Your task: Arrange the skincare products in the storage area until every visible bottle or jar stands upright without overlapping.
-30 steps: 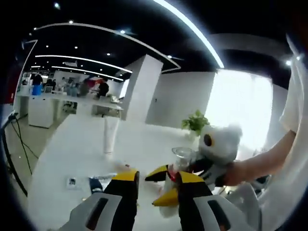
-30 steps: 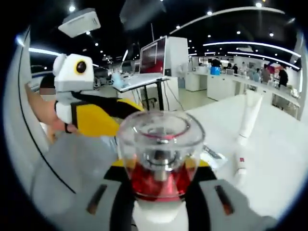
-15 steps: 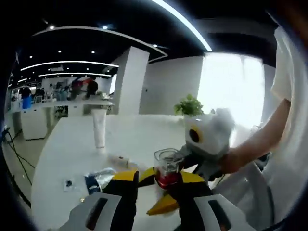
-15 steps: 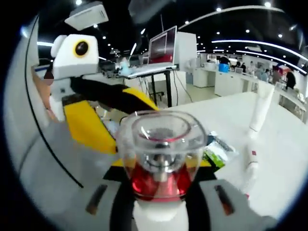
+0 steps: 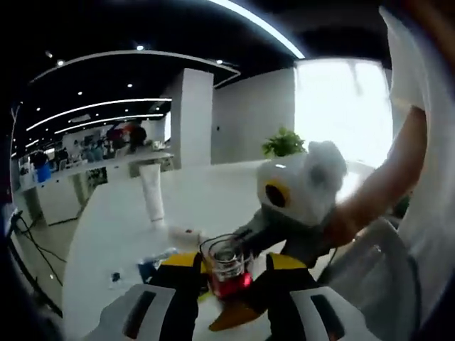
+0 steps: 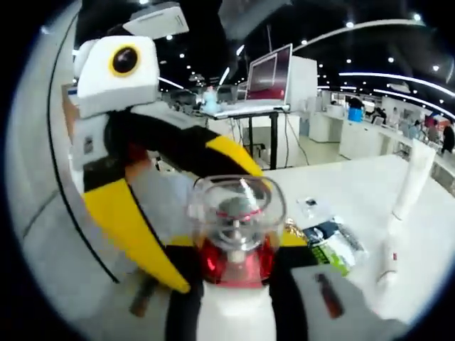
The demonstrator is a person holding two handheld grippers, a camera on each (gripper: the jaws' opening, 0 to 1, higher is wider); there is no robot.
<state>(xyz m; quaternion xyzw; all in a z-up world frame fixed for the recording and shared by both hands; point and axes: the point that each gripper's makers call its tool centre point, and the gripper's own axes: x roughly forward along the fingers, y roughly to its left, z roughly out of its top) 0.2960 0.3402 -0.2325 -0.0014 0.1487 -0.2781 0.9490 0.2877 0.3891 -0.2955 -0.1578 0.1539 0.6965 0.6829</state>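
Setting the pump bottle (image 6: 234, 284) down well means keeping it vertical and lowering it onto bare white tabletop (image 6: 355, 192), clear of the upright tube (image 6: 411, 181) near the far edge. The right gripper (image 6: 238, 266) pinches its neck; clear cap forward, long axis along the jaws. The left gripper (image 5: 226, 277) looks spread, beside the bottle.

Dark ceiling (image 5: 106, 28), strip lights; white pillar (image 5: 190, 117); bright window (image 5: 340, 106).
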